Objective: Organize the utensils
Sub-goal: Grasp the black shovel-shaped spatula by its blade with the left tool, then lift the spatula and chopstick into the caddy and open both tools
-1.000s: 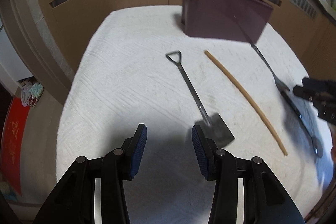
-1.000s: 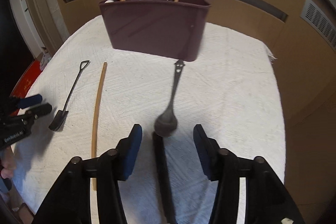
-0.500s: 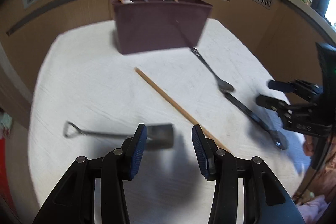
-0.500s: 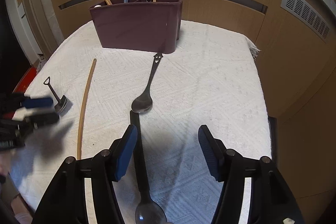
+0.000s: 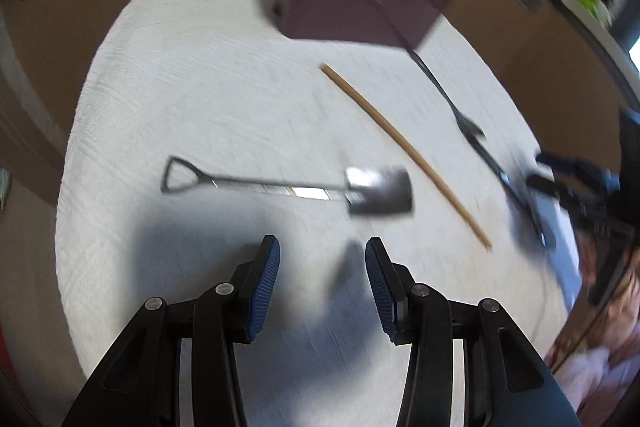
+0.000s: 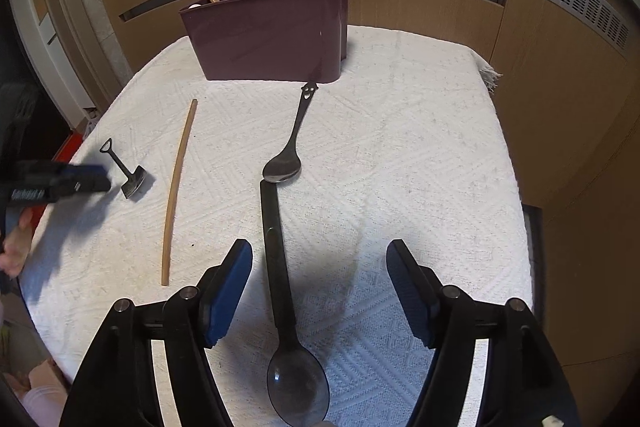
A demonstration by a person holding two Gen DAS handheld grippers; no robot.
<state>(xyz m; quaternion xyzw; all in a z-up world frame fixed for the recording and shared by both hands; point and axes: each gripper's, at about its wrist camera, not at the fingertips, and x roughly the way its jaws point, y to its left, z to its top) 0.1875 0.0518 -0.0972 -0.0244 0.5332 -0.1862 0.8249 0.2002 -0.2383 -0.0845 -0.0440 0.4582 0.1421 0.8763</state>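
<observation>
Right gripper (image 6: 320, 291) hovers over a white cloth (image 6: 420, 155), its jaws widening around the handle of a dark plastic spoon (image 6: 280, 287) without pressing it. Just beyond lies a metal spoon (image 6: 290, 151) pointing to the far maroon utensil caddy (image 6: 264, 39). Left gripper (image 5: 322, 283) hangs with jaws apart and empty, near a shovel-shaped spoon (image 5: 280, 187); a wooden chopstick (image 5: 404, 155) lies between it and the two spoons.

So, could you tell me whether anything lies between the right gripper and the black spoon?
Nothing visible does: the black spoon lies on bare cloth directly under the opening jaws of the right gripper, its handle between them, untouched.
</observation>
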